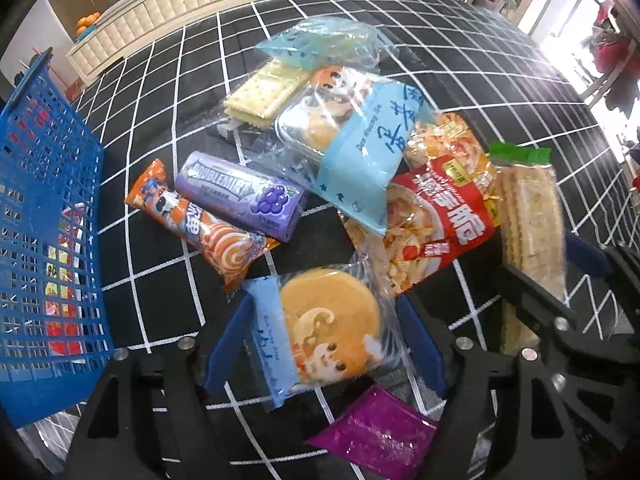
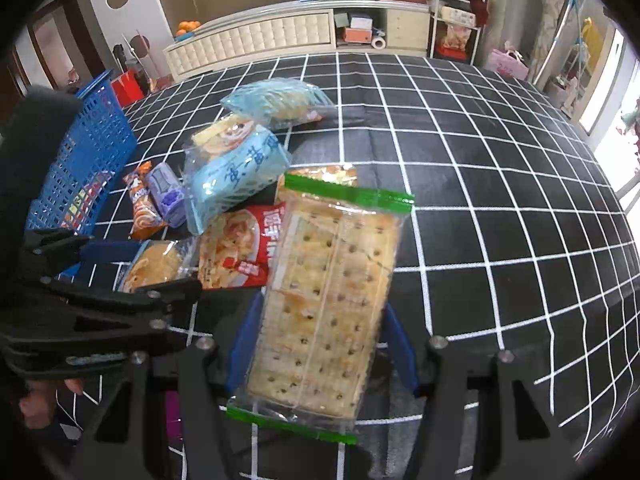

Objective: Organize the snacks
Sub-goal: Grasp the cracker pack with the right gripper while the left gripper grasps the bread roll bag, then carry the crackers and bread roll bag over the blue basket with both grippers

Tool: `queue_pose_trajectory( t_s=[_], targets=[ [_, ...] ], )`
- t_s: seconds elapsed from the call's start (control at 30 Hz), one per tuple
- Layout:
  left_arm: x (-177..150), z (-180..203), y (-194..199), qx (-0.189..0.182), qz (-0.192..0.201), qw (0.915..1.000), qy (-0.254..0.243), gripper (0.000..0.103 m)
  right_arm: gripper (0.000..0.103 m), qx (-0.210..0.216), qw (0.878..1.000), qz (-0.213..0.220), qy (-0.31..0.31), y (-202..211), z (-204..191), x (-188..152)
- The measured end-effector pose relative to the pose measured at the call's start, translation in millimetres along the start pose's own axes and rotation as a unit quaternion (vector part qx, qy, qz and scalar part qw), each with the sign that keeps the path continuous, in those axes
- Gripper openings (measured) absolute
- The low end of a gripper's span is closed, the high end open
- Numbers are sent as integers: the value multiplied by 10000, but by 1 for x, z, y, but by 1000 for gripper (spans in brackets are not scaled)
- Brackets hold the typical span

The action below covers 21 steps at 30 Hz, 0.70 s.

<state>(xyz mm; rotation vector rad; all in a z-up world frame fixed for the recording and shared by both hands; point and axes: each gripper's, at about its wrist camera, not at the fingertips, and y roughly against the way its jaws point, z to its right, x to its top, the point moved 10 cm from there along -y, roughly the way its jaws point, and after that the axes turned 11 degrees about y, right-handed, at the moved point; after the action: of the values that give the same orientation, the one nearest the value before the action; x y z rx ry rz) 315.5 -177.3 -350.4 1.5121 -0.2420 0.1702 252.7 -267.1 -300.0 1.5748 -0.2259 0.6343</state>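
A pile of snacks lies on the black grid cloth (image 1: pixel 460 40). My left gripper (image 1: pixel 324 344) is shut on a round cake packet (image 1: pixel 328 328) with a cartoon face, blue pads on both its sides. My right gripper (image 2: pixel 320 344) is shut on a green-edged cracker packet (image 2: pixel 324 300), seen in the left wrist view (image 1: pixel 528 232) too. In the pile lie a purple gum pack (image 1: pixel 240 196), an orange roll packet (image 1: pixel 200 224), a red crisps bag (image 1: pixel 432 224), a blue pastry bag (image 1: pixel 352 132) and pale crackers (image 1: pixel 260 92).
A blue mesh basket (image 1: pixel 44 240) stands at the left with some packets inside; it also shows in the right wrist view (image 2: pixel 88 160). A purple sachet (image 1: pixel 376 436) lies under my left gripper. A cream cabinet (image 2: pixel 260 36) stands behind the table.
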Motion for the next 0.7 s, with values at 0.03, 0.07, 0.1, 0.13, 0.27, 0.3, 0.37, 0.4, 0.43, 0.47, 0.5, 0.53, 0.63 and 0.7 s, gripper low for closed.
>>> queue_pose_trajectory(
  t_s=[0.03, 0.07, 0.1, 0.13, 0.27, 0.3, 0.37, 0.4, 0.43, 0.47, 0.5, 0.53, 0.63, 0.7],
  targets=[
    [-1, 0, -4, 45, -16, 10000, 17, 73, 64, -3, 10000, 4, -12, 0, 1, 0],
    [0, -1, -8, 76, -23, 10000, 45, 73, 64, -9, 10000, 8, -21, 0, 1, 0],
    [2, 0, -9, 58, 24, 9999, 86, 73, 64, -10, 10000, 9, -33, 0, 2, 0],
    [3, -1, -10, 35, 35, 9999, 131, 73, 64, -9, 10000, 2, -50, 0, 3, 0],
    [5, -4, -13, -44, 23, 9996, 274, 73, 64, 32, 9999, -38, -89, -2, 4, -1],
    [4, -8, -12, -15, 20, 9997, 240, 73, 64, 42, 9999, -43, -94, -2, 4, -1],
    [-1, -9, -12, 38, 50, 9998, 179, 73, 64, 48, 9999, -51, -81, -3, 3, -1],
    [-7, -11, -11, 18, 47, 9998, 187, 73, 64, 53, 9999, -52, -77, -3, 3, -1],
    [-11, -12, -9, 8, 44, 9998, 191, 73, 64, 67, 9999, -54, -77, -4, 2, -1],
    [-14, -12, -9, -3, 44, 9998, 187, 72, 64, 82, 9999, -56, -80, -4, 2, -1],
    [-17, -14, -8, -2, 73, 9998, 188, 69, 64, 93, 9999, -61, -80, -4, 2, -1],
    [-18, -15, -8, 1, 86, 9997, 215, 67, 64, 101, 9999, -66, -81, -5, 2, -1],
    [-24, -23, -4, 31, 113, 9996, 266, 57, 64, 113, 9999, -76, -91, -5, 2, -1],
    [-28, -25, 0, 46, 172, 9996, 232, 51, 64, 126, 9998, -79, -96, -6, 2, -1]
  ],
)
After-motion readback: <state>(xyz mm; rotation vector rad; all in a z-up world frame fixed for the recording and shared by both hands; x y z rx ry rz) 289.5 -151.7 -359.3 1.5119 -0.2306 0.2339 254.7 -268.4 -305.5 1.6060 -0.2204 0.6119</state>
